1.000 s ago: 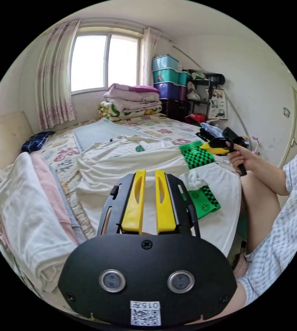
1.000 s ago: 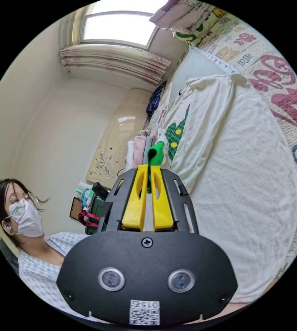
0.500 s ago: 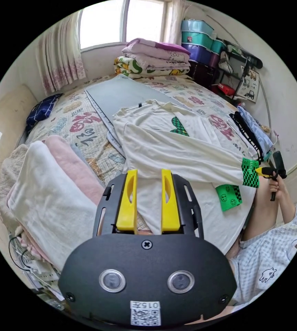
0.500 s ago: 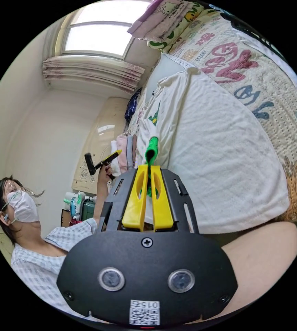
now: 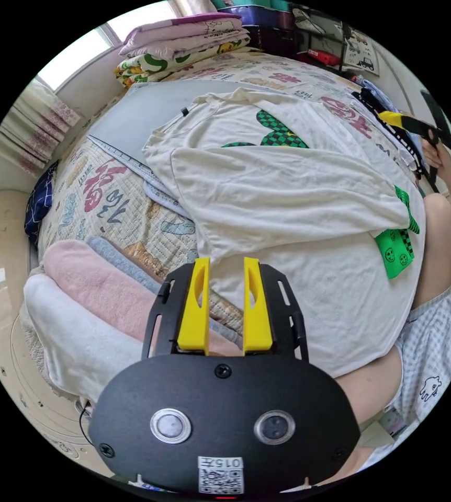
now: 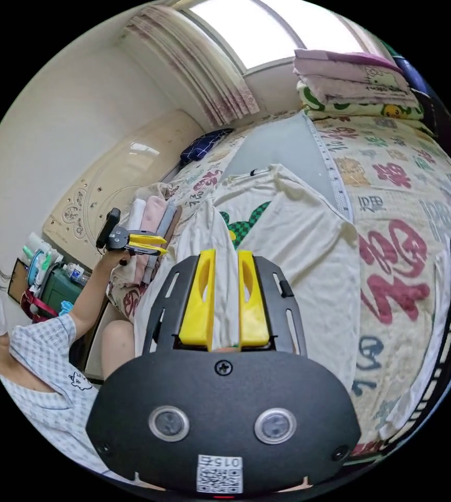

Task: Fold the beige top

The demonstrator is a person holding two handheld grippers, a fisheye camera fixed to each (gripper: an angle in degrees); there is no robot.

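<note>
Left gripper (image 5: 225, 261): raised above the near edge of the bed, yellow jaws parted with nothing between them; the beige top (image 5: 299, 209) lies just beyond the jaw tips. In the right gripper view the same tool (image 6: 155, 246) is held up by a hand (image 6: 111, 256) on a bent, lifted arm, off to the left of that view's jaws.

Right gripper (image 6: 224, 253): jaws narrowly parted and empty, pointing along the top (image 6: 288, 230), which lies spread beyond them. In the left gripper view this tool (image 5: 408, 123) appears at the far right, lifted clear of the cloth, its jaw state unclear.

Surface: the top rests on a patterned quilt (image 5: 110, 193), one sleeve folded across the body so that its green checked cuff (image 5: 406, 204) lies over the other green cuff (image 5: 393, 253).

Room: a stack of folded towels (image 5: 89, 303) lies left of the left jaws; folded blankets (image 6: 356, 89) sit beyond the top, under a window (image 6: 283, 31).

View difference: the right gripper view adds the headboard (image 6: 115, 188) and the person's checked sleeve (image 6: 42, 345).
</note>
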